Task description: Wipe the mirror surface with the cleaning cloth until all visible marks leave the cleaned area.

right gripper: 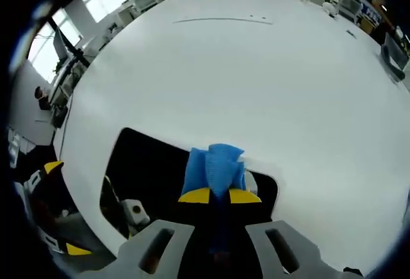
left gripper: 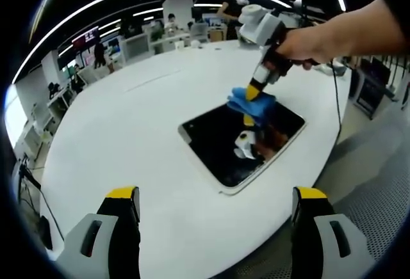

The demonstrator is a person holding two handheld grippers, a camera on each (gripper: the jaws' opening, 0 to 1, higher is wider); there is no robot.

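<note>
A dark rectangular mirror (left gripper: pixel 224 144) with a pale rim lies flat on the big white table (left gripper: pixel 128 132). A blue cleaning cloth (left gripper: pixel 251 102) rests on the mirror's far corner, pinched by my right gripper (left gripper: pixel 253 90), which a hand holds from the right. In the right gripper view the cloth (right gripper: pixel 216 167) bunches between the yellow-tipped fingers (right gripper: pixel 195 195) of my right gripper (right gripper: pixel 219 196), pressed on the mirror (right gripper: pixel 147 170). My left gripper (left gripper: pixel 214 196) hangs open above the table's near edge, well short of the mirror, with nothing in it. It shows again at the left edge of the right gripper view (right gripper: pixel 54 208).
The white table (right gripper: pixel 256 68) is wide and bare beyond the mirror. Its rounded edge drops to grey floor (left gripper: pixel 371 183) on the right. A cable (left gripper: pixel 337 109) hangs off the table's far right side. Desks, chairs and people stand far behind in the office.
</note>
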